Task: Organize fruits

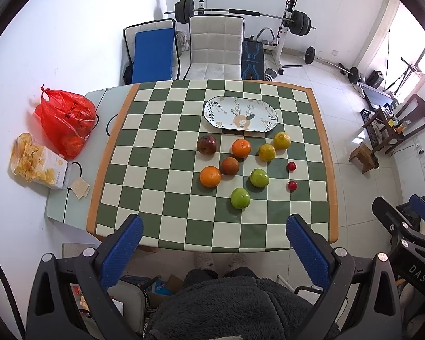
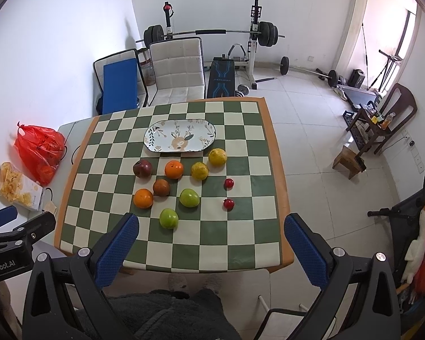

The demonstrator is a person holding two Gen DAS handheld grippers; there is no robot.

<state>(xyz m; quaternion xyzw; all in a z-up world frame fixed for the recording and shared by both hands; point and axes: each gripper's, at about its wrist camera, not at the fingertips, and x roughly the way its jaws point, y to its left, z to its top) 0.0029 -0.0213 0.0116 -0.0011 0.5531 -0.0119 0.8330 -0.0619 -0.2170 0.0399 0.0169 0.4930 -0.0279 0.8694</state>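
Green-checked tablecloth [image 1: 184, 221], white-tiled floor [image 1: 311, 76], barbell rack [image 1: 286, 22] behind

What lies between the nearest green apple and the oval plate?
Other fruit does. Behind the nearest green apple lie the second green apple, a brownish fruit and an orange, before the empty oval plate. Lifting over them clears the path.

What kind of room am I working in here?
Probably a home room doubling as dining area and gym: a green-and-cream checkered table with a floral oval plate, a padded white chair, and a barbell rack with weight plates behind.
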